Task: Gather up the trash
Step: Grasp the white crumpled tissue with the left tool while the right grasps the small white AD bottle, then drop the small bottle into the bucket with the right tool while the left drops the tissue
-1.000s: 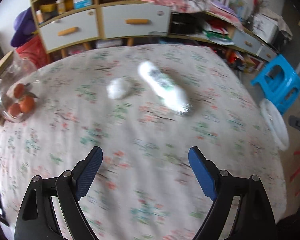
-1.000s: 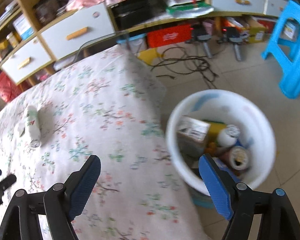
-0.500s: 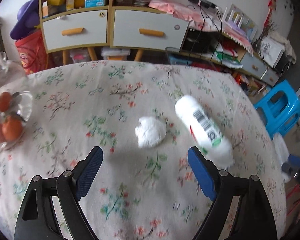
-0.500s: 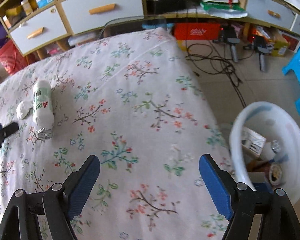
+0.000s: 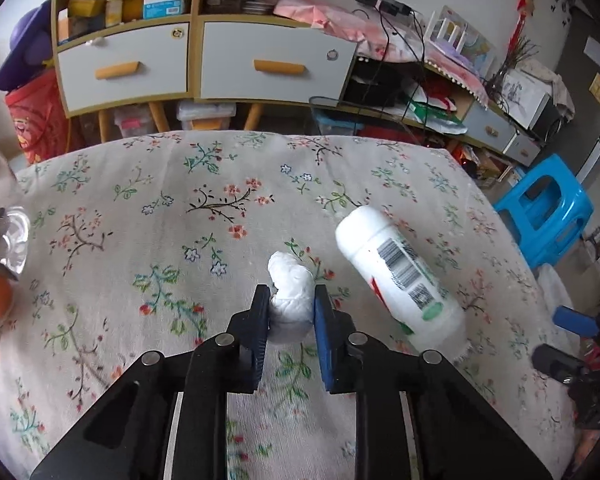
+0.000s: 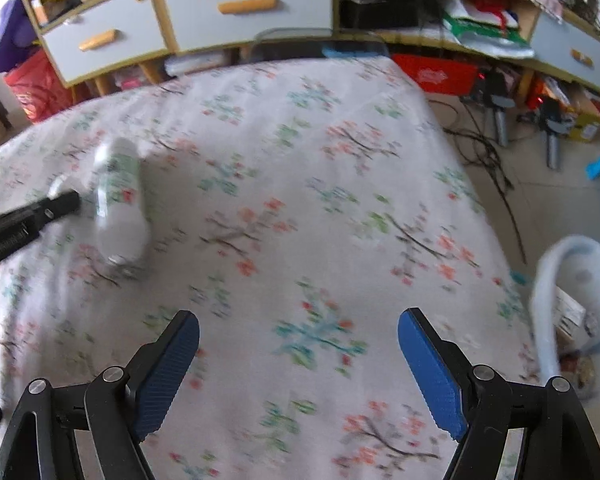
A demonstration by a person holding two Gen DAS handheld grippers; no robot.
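My left gripper (image 5: 291, 314), pitched down at the round table under its flower-printed white cloth (image 5: 148, 216), is closing its two black, blue-padded jaws on a crumpled white paper wad (image 5: 290, 296); the wad sits squarely between the pads, both of which already touch its flanks, while its underside rests on the cloth, so I judge the grasp made but the lift not yet begun. I come at it from above and behind so that the jaws straddle its narrow width and stay clear of the neighbouring white plastic bottle with a barcode label (image 5: 400, 280), which lies on its side just to the right, apart from the wad. My right gripper (image 6: 299, 364) hangs over bare cloth with its jaws spread wide and nothing between them, presumably kept ready for that bottle, which in its blurred view lies well off to the left. The white round waste bin (image 6: 548, 292), already holding discarded packaging, stands on the floor beside the table's right edge, placed where a short carry should reach it.
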